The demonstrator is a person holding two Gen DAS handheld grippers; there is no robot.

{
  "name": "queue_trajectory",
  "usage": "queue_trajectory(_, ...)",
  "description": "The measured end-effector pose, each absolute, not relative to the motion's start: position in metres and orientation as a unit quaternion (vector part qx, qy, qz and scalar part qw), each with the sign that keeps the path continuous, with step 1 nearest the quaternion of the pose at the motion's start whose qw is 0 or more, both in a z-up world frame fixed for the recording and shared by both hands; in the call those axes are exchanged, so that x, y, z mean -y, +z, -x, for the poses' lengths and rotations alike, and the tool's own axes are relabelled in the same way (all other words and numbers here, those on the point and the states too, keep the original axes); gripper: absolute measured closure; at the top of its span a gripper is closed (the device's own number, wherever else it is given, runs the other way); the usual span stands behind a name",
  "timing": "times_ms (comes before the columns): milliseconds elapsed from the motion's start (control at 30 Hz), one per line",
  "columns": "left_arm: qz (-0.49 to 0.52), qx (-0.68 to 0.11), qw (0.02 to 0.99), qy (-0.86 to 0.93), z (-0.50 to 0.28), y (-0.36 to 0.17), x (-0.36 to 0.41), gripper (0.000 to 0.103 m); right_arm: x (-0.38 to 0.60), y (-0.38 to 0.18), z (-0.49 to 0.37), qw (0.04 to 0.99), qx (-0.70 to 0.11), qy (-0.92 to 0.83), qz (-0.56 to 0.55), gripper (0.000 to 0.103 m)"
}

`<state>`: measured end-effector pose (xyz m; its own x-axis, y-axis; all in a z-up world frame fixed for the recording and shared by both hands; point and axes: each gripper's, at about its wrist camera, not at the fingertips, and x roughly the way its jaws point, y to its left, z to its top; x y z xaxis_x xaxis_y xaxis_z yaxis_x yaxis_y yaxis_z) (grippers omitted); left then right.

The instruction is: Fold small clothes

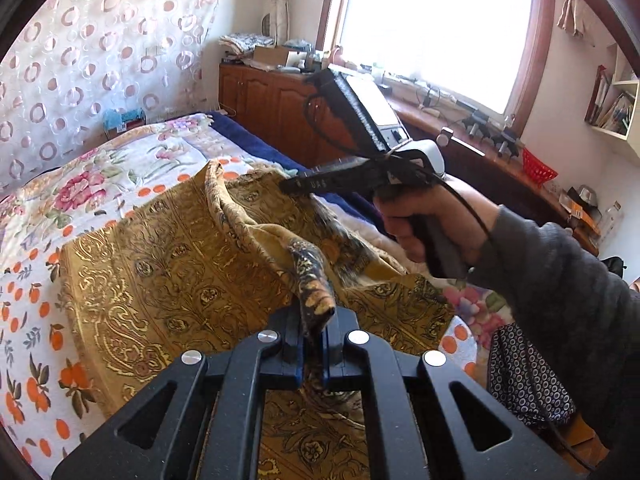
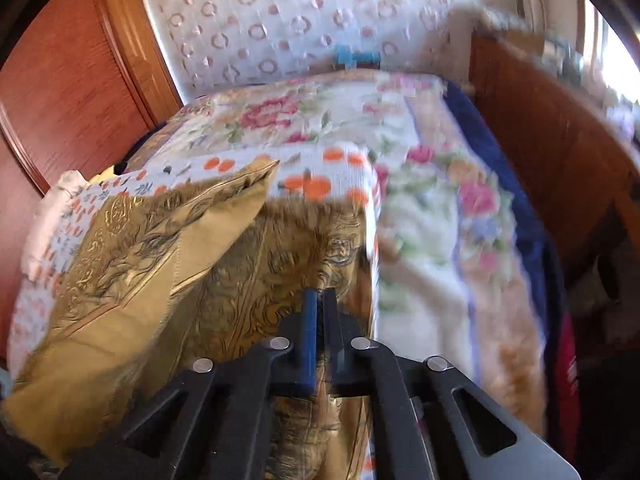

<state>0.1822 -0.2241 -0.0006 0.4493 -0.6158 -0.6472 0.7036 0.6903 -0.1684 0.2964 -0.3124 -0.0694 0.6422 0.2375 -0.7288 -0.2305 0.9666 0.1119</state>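
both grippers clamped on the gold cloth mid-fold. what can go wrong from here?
1. The left gripper pinches only a narrow rolled edge of the gold cloth; it may slip out when pulled.
2. The right gripper view is motion-blurred, so the move looks fast; the lifted fold could land skewed.
3. The cloth lies on a loose orange-print sheet, which may drag along and wrinkle under it.

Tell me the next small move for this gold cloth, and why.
Probably carry both pinched corners forward and lay them on the flat far half. The left tool is shut on a corner of the gold cloth, the right tool grips its edge too, and the lifted part hangs above the bedspread.
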Motion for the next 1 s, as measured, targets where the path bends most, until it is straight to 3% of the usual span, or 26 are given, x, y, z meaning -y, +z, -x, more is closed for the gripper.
queue_trajectory(133, -0.061, -0.348, 0.848, -0.394, -0.181, 0.002, 0.225, 0.096, 0.306, -0.036, -0.282, 0.938, -0.328, 0.116, -0.006, 0.101)
queue_trajectory(200, -0.064, -0.349, 0.848, -0.393, -0.181, -0.001, 0.228, 0.096, 0.3, -0.034, -0.278, 0.937, -0.335, 0.097, 0.016, 0.092)
queue_trajectory(267, -0.063, -0.351, 0.846, -0.396, -0.185, -0.004, 0.23, 0.096, 0.301, -0.036, -0.271, 0.933, -0.348, 0.087, 0.028, 0.074)
queue_trajectory(300, -0.063, -0.354, 0.845, -0.397, -0.186, -0.005, 0.232, 0.096, 0.305, -0.036, -0.265, 0.933, -0.35, 0.082, 0.031, 0.072)
queue_trajectory(567, -0.067, -0.36, 0.832, -0.418, -0.19, -0.004, 0.267, 0.096, 0.344, -0.007, -0.199, 0.943, -0.326, 0.07, -0.003, 0.069)
queue_trajectory(867, -0.082, -0.364, 0.833, -0.41, -0.192, 0.007, 0.287, 0.095, 0.362, -0.034, -0.121, 0.941, -0.325, 0.088, -0.022, 0.069)
queue_trajectory(1000, -0.081, -0.368, 0.819, -0.432, -0.187, 0.003, 0.285, 0.063, 0.382, -0.044, -0.1, 0.937, -0.337, 0.083, -0.043, 0.069)
